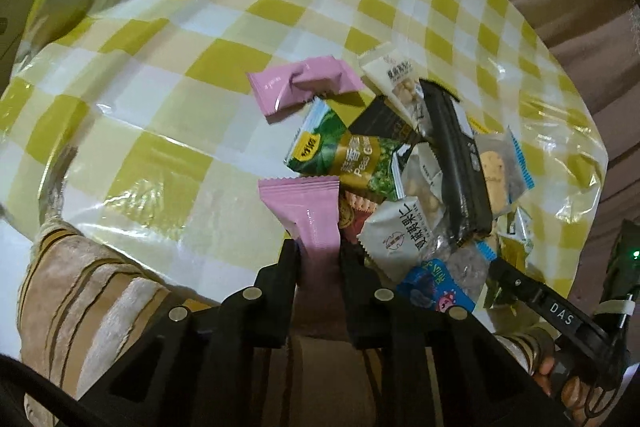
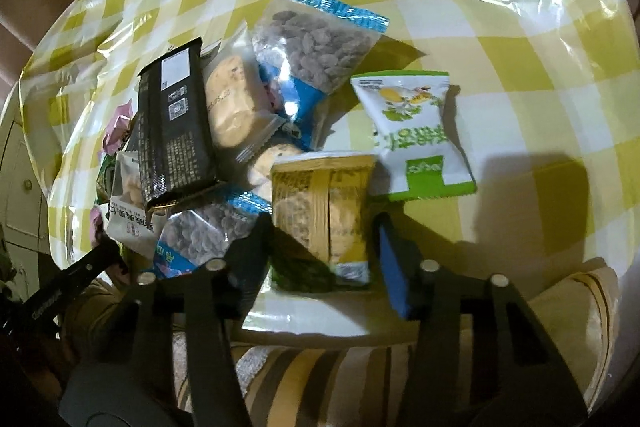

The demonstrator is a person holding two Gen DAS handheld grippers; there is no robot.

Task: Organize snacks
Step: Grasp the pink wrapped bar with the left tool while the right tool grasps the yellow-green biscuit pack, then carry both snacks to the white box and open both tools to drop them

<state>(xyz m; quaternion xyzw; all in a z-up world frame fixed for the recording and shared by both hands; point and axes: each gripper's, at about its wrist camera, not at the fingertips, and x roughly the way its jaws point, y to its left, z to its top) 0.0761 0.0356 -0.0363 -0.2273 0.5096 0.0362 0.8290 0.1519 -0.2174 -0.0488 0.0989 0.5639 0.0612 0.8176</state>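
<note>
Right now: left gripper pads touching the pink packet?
Touching. Left wrist view: left gripper has both fingers pressed against the pink packet, no gap.

Dim, glare-streaked, fisheye-warped, soft-edged frames

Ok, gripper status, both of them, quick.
Left gripper: shut on the pink packet.
Right gripper: yellow snack packet between the jaws; the right pad seems clear of it, so a grip cannot be told.

Table cover (image 1: 168, 99): glossy clear plastic film, wrinkled, over checked print. Pink wrapper (image 1: 316, 211): matt foil-like plastic. Black bar pack (image 2: 176, 131): semi-gloss. Raisin bag (image 2: 316, 47): clear, shiny. Cushion (image 1: 92, 291): soft plush cloth. Gripper arms (image 1: 318, 255): matt black plastic w/ metal pins.
</note>
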